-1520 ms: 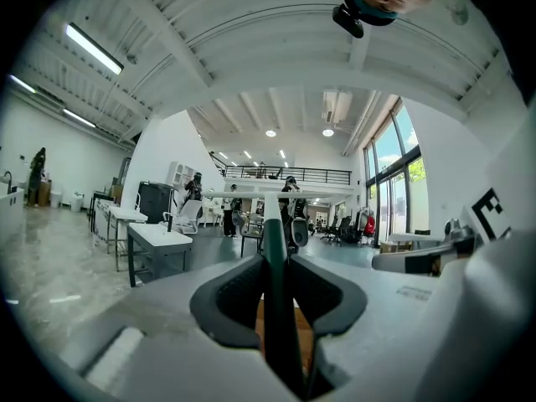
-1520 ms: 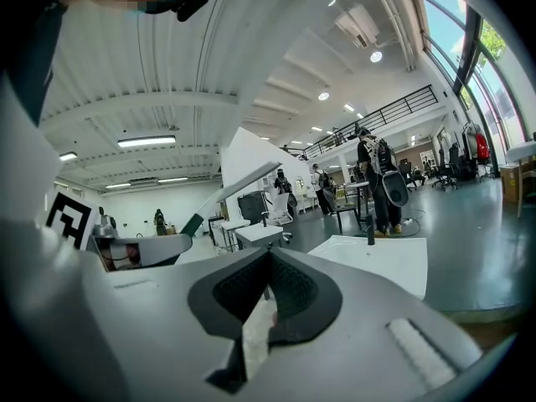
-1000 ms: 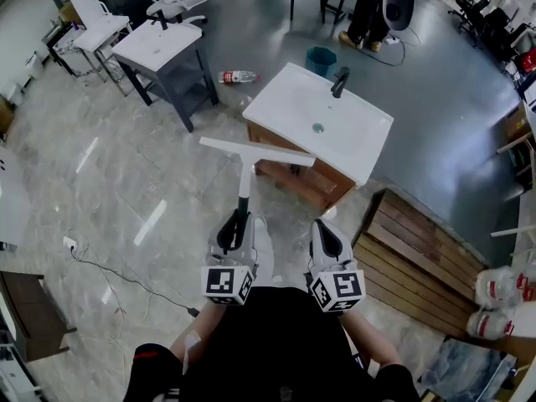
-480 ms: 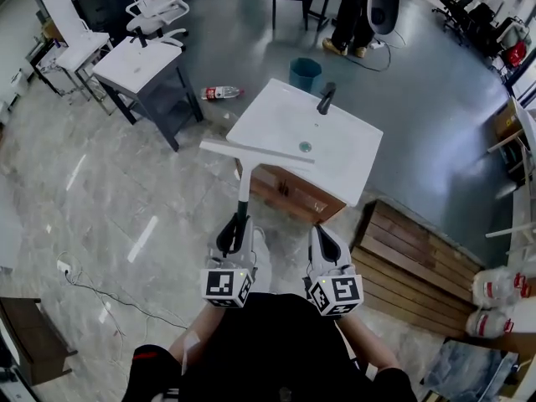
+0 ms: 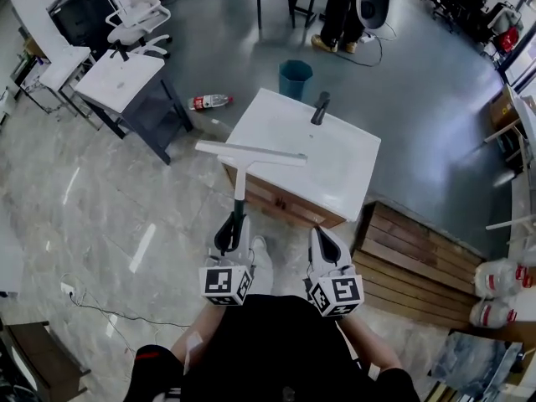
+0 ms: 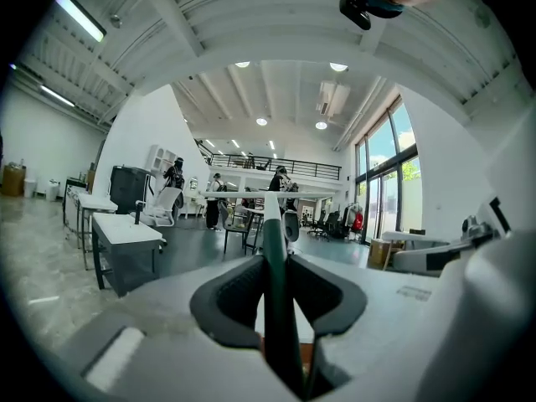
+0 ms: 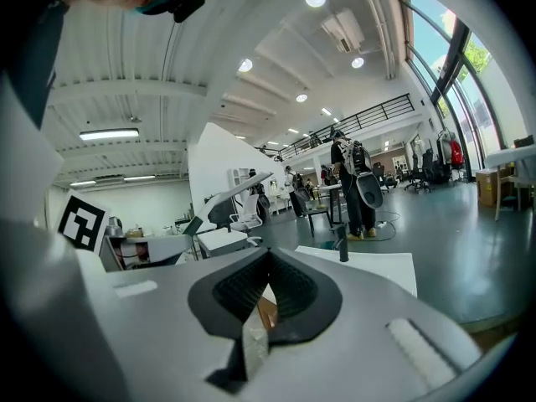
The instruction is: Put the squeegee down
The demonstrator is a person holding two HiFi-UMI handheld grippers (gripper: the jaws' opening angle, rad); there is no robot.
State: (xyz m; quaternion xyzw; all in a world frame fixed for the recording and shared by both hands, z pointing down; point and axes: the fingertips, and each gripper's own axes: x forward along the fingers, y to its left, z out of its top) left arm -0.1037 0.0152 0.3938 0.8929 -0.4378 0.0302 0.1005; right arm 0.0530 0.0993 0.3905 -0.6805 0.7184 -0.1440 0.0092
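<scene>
The squeegee [image 5: 249, 153] has a long white blade and a green and white handle. My left gripper [image 5: 232, 229] is shut on the handle's lower end and holds the squeegee nearly level. The blade hangs above the near left edge of a white sink top [image 5: 335, 174] with a black faucet [image 5: 319, 107]. In the left gripper view the handle [image 6: 273, 249] runs straight out between the black pads. My right gripper [image 5: 328, 241] is beside it to the right, shut and holding nothing; in its own view [image 7: 266, 262] the pads meet.
The sink stands on a wooden cabinet [image 5: 285, 201]. A teal bin [image 5: 295, 78] and a plastic bottle [image 5: 209, 101] lie on the floor beyond. A second sink stand [image 5: 126, 82] is at left, wooden pallets [image 5: 419, 254] and white jugs [image 5: 498, 296] at right. A person [image 5: 335, 7] stands far back.
Both grippers and the squeegee have moved forward toward the white sink. The blade, earlier short of the cabinet, now hangs over the sink top's near left edge.
</scene>
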